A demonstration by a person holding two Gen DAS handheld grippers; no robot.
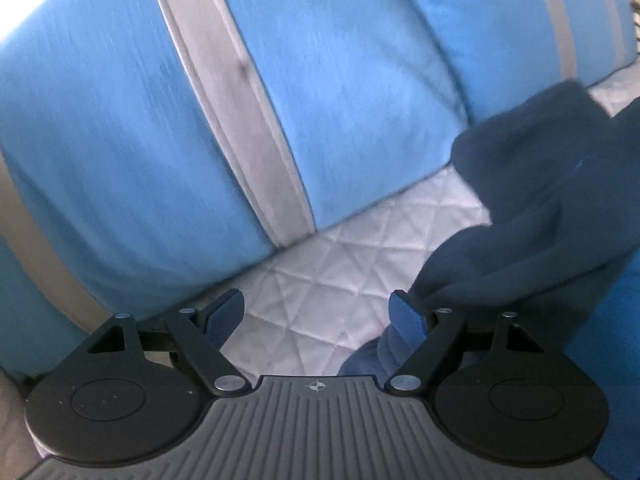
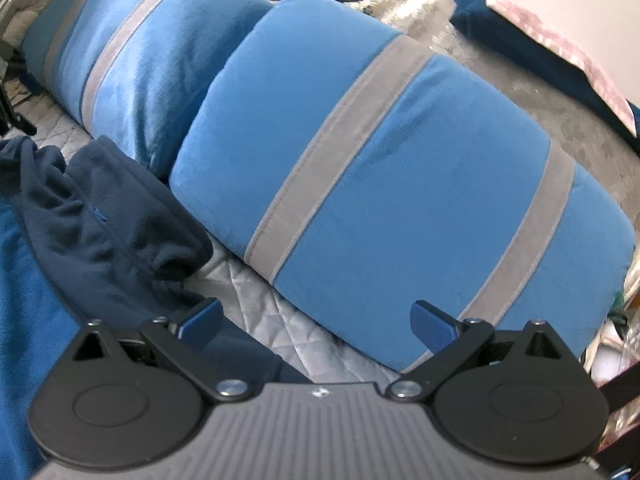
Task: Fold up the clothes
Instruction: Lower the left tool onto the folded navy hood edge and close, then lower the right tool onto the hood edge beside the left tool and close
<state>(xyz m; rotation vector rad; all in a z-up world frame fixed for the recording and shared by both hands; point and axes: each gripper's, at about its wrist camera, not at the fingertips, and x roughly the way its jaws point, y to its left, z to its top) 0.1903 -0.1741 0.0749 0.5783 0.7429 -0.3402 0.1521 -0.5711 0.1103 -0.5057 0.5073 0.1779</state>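
Observation:
A dark navy fleece garment (image 1: 532,208) lies crumpled on the quilted white bedcover (image 1: 340,280), to the right of my left gripper (image 1: 316,316). That gripper is open and empty, its right finger pad (image 1: 406,318) close against a fold of the fleece. In the right wrist view the same navy garment (image 2: 104,224) lies bunched at the left with a small blue zip showing. My right gripper (image 2: 316,322) is open over the quilted cover (image 2: 288,320), with its left finger pad (image 2: 200,318) just above the fleece edge.
Two blue pillows with grey stripes (image 2: 384,184) (image 2: 132,60) lean along the back, right in front of both grippers. A brighter blue cloth (image 2: 24,300) lies at the left. A grey furry blanket (image 2: 532,92) and other bedding lie behind.

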